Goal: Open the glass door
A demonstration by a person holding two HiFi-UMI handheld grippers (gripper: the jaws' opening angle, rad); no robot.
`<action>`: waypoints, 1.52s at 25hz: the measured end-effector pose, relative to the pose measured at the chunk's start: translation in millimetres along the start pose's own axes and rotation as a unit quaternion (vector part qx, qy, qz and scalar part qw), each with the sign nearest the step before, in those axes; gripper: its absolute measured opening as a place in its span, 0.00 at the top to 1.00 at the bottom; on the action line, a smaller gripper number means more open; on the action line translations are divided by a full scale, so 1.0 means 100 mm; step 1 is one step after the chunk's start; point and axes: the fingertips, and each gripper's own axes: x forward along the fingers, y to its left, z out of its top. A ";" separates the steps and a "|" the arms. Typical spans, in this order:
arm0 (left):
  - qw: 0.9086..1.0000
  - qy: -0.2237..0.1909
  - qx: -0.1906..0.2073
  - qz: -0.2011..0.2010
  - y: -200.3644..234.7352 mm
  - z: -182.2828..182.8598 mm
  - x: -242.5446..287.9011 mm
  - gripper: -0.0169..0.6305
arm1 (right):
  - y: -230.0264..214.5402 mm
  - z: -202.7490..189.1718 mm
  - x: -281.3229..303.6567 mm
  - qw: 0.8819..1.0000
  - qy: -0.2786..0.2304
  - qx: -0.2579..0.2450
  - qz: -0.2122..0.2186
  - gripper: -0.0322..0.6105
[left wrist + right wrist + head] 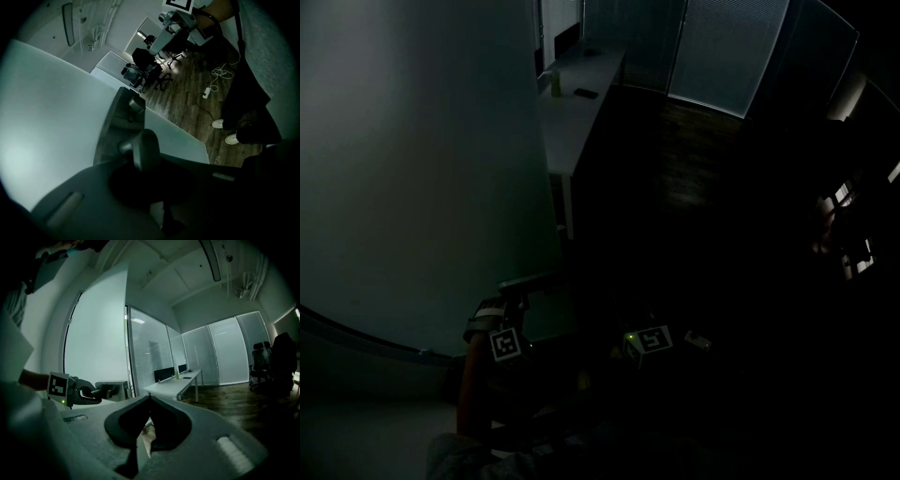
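While tight on handle [143, 150] of glass door [47, 131], left tongs [96, 392]; right tongs [149, 399] together, nearby

The glass door [422, 159] was a tall, pale, frosted pane standing upright, with a grey metal handle [140, 149] near its free edge.

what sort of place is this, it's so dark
Most likely an office with the lights low: a long white desk, office chairs and glass partitions with blinds beside a frosted glass door.
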 end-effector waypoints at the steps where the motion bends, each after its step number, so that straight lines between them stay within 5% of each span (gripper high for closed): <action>1: 1.000 -0.001 0.000 0.000 -0.02 0.02 -0.03 0.97 | 0.00 -0.02 -0.04 1.000 0.000 0.000 -0.001 0.95; 38: 0.999 -0.022 0.029 -0.020 -0.44 0.07 -0.42 0.97 | 0.14 -0.12 -0.43 1.000 0.009 0.004 0.001 0.95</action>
